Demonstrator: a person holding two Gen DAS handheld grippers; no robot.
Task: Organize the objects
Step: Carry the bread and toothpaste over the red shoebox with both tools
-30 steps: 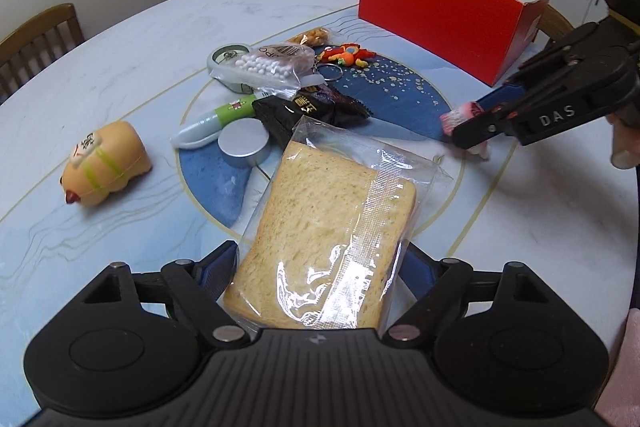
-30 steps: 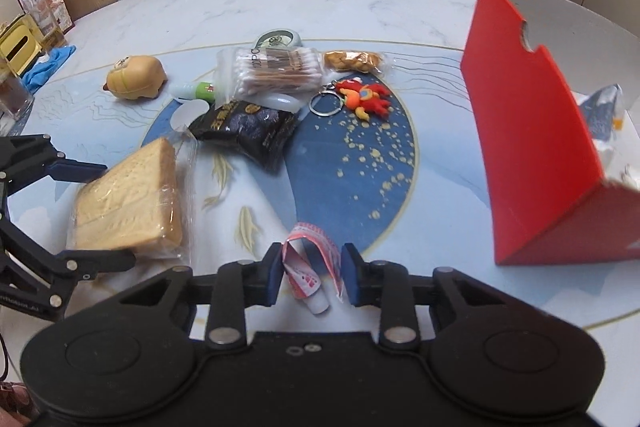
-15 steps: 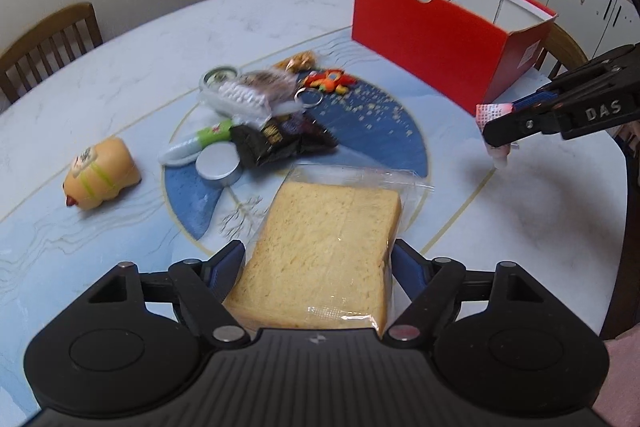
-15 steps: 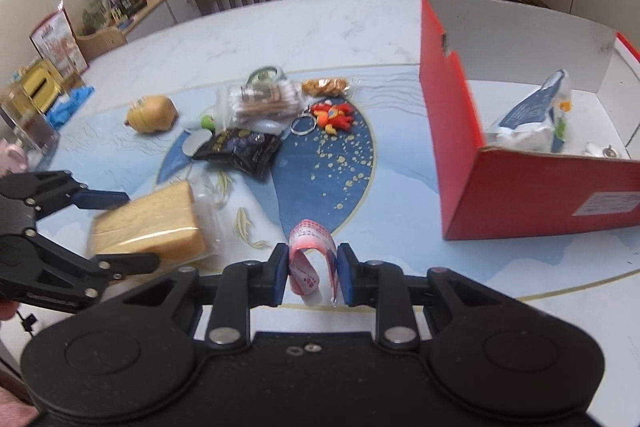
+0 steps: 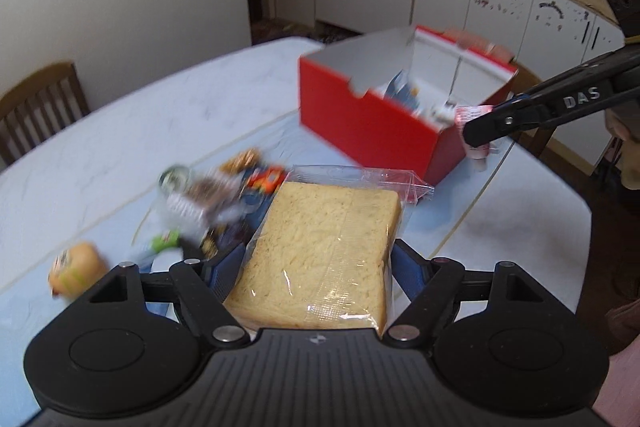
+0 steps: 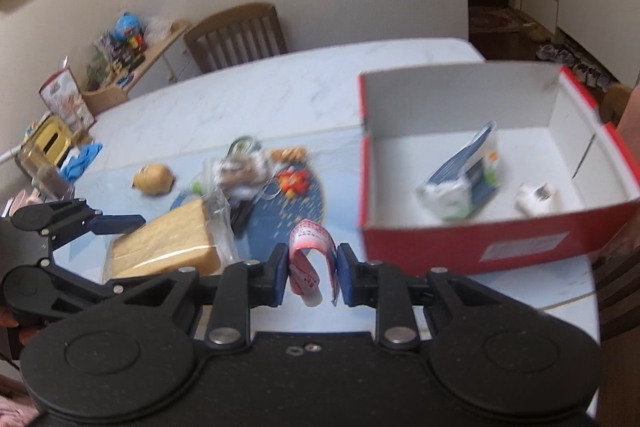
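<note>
While both grippers hang above the table (image 5: pixel 120 155), each carries one item. The left gripper (image 5: pixel 316 267) is clamped on a bagged slice of bread (image 5: pixel 324 247): its blue pads press the two long sides of the slice, which juts forward between the fingers, with the loose end of the clear bag sticking out past the far edge. The figure for this gripper fell over the last second, so its jaws have just been closing on the bread. The right gripper (image 6: pixel 313 269) is closed tight on a small pink-and-white tube (image 6: pixel 310 263), folded over into an arch between the pads, its cap end hanging just below them.

One red box (image 6: pixel 472 247) stands open on the table, just ahead and to the right of the right gripper. Inside it: one blue-and-white pouch (image 6: pixel 464 179) and one small white object (image 6: pixel 536 201), too blurred to name.

On the blue round patch of the table lies a loose cluster, blurred: one yellow toy figure (image 6: pixel 154 179), one orange keychain figure (image 6: pixel 294 181), one bag of cotton swabs (image 6: pixel 240 171), one small snack packet (image 6: pixel 288 154). The rest of the cluster I cannot count.

One wooden chair (image 6: pixel 236 35) stands at the table's far side.
</note>
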